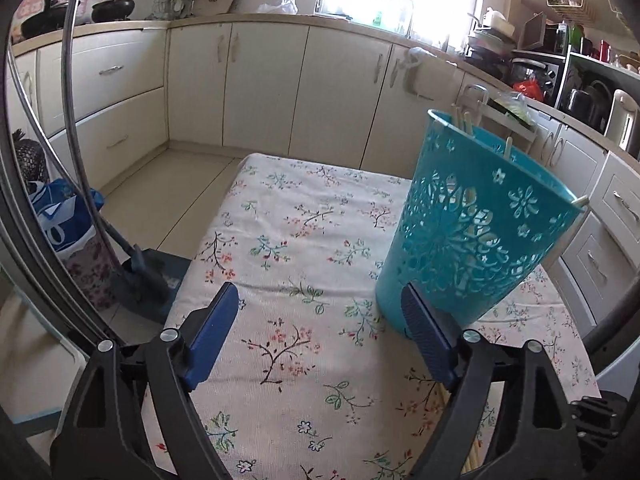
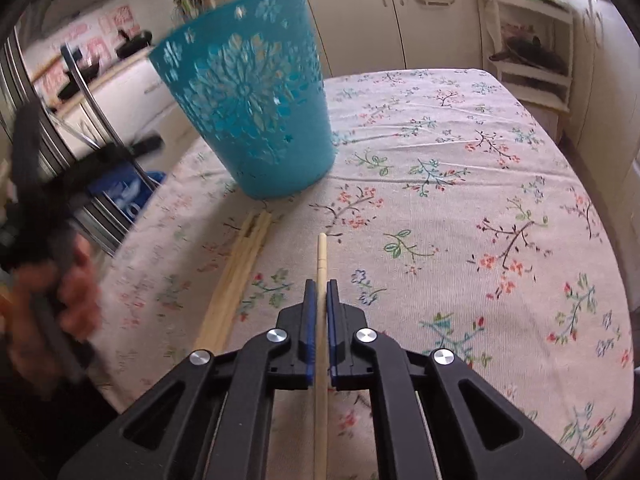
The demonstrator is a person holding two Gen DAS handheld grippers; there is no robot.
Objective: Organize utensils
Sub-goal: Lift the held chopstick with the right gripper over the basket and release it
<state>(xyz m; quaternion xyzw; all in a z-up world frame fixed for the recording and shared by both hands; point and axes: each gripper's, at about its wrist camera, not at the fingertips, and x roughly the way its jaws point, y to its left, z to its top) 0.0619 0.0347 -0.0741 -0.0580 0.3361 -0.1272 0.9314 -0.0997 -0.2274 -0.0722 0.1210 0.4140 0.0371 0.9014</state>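
While your right gripper (image 2: 318, 300) clamps one chopstick (image 2: 321, 256), tip it steeply into the teal basket (image 2: 248, 96); left gripper (image 1: 320, 320) released.

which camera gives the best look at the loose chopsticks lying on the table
The right wrist view: the loose chopsticks lie in a bundle on the tablecloth, just in front of the teal basket. The left wrist view shows only a sliver of them at the bottom edge.

I'm seeing a teal basket (image 2: 256, 104) showing cut-out flower patterns, sitting on a pale cloth (image 2: 460, 208) printed with red, green and blue sprigs. I'm looking at a light wooden chopstick (image 2: 321, 256) between blue pads (image 2: 309, 312).
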